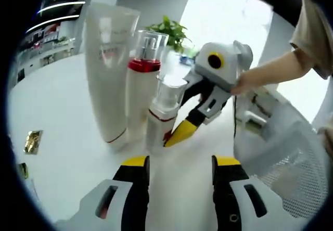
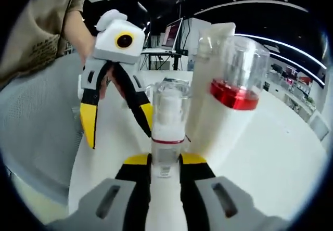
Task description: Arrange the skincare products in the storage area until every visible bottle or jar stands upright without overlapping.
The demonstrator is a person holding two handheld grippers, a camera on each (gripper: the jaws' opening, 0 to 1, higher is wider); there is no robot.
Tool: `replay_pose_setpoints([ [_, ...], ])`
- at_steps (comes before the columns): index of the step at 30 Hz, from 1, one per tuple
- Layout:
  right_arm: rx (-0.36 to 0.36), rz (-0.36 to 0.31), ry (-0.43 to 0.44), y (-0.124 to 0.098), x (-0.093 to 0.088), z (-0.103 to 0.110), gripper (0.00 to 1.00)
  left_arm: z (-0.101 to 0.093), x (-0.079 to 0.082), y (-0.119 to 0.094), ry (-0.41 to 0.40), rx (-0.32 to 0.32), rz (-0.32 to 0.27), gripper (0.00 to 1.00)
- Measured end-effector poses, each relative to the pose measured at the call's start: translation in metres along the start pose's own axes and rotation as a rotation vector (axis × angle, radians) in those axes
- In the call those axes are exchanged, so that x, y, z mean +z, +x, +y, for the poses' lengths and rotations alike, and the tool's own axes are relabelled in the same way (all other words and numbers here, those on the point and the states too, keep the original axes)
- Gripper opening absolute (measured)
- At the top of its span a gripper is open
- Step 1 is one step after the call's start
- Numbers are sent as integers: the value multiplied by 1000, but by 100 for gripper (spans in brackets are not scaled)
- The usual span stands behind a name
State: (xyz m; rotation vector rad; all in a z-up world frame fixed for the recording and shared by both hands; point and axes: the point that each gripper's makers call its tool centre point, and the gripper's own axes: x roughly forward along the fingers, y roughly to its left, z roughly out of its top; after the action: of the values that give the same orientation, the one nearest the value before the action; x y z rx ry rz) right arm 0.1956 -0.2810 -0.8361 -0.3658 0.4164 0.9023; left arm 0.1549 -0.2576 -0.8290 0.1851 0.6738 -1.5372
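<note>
Our right gripper grasps the small pump bottle standing upright, just beside the red-collared bottle; our left gripper waits released nearby.

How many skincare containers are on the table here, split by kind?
Tall white tube: 1
Pump bottle with red band and clear cap: 1
Small pump bottle with clear cap, held between the right gripper jaws: 1
Total: 3, all upright.
</note>
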Motion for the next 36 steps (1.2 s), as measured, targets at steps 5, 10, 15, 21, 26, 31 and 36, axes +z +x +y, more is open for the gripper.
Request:
replay_pose_setpoints([
  [5, 28, 3, -19, -1, -1, 1, 20, 0, -5, -1, -1, 3, 17, 45],
  [10, 21, 9, -4, -2, -1, 1, 21, 0, -5, 0, -7, 5, 16, 46],
  [15, 11, 28, 31, -5, -5, 4, 25, -1, -3, -1, -9, 3, 13, 48],
  [21, -32, 76, 77, -13, -12, 8, 30, -2, -2, -10, -13, 6, 15, 53],
  [26, -100, 98, 127, -21, -10, 11, 36, 1, -5, -22, -19, 27, 36, 63],
  [31, -152, 90, 160, -23, 2, 22, 45, 1, -7, -37, -23, 51, 42, 70],
  [36, -204, 85, 219, -29, 13, 36, 51, 0, -10, -55, -22, 65, 44, 75],
])
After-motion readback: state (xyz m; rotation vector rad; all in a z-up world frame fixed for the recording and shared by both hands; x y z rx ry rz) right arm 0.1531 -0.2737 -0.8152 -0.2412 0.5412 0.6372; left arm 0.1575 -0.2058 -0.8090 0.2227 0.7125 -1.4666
